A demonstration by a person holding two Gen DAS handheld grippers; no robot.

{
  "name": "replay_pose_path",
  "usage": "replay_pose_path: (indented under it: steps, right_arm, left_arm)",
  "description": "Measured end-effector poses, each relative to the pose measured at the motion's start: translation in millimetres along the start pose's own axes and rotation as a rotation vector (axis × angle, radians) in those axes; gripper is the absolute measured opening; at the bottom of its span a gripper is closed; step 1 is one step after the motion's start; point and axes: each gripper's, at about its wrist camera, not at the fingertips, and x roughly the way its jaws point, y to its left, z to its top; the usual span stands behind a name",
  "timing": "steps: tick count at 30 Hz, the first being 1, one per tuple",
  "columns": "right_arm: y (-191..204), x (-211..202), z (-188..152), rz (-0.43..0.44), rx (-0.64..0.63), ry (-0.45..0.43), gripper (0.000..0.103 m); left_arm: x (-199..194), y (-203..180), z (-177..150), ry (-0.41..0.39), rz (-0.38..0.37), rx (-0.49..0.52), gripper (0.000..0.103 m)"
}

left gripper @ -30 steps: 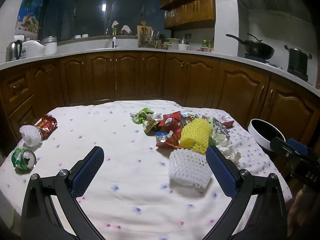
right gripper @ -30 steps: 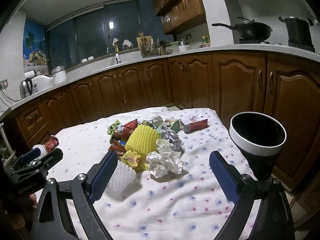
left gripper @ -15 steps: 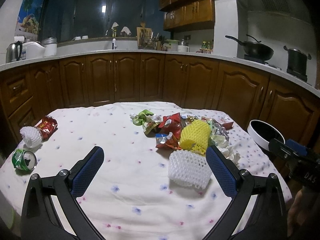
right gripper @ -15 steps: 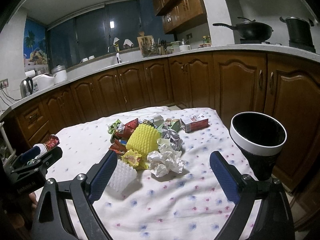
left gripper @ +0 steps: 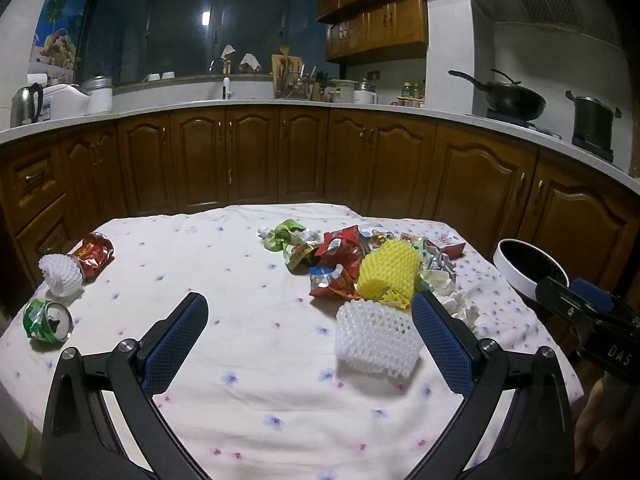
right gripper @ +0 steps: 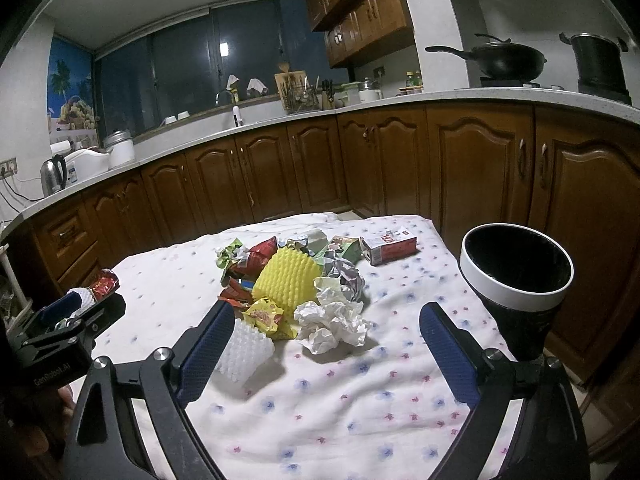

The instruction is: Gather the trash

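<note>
A floral-clothed bench (left gripper: 248, 364) stands in a wood-cabinet kitchen. Trash: two white foam nets (left gripper: 376, 338) (left gripper: 60, 278), one yellow (left gripper: 386, 272), two cans (left gripper: 47, 319) (left gripper: 93, 254), a central wrapper pile (right gripper: 256, 258). Both grippers (left gripper: 306, 334) (right gripper: 326, 340) gape empty.

Both wrist views look forward between wide-spread fingers (left gripper: 176, 342), low and near over the bench (left gripper: 248, 392). They share the trash pile (right gripper: 288, 280) ahead; the left view sits further left, the right further right.
</note>
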Motion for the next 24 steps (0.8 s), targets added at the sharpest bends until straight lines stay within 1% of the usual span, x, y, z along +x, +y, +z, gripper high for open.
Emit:
replay_pose_path:
  steps: [17, 22, 24]
  right_arm:
    - [-2, 4, -5, 0.004, 0.002, 0.012, 0.095]
    - [-6, 14, -7, 0.013, 0.01, 0.035, 0.095]
    - [-9, 18, -8, 0.017, 0.016, 0.047, 0.095]
  left_arm:
    - [0, -1, 0, 0.001, 0.0, -0.005, 0.103]
    - [7, 0, -3, 0.04, 0.009, -0.049, 0.103]
    - [12, 0, -5, 0.054, -0.004, -0.054, 0.103]
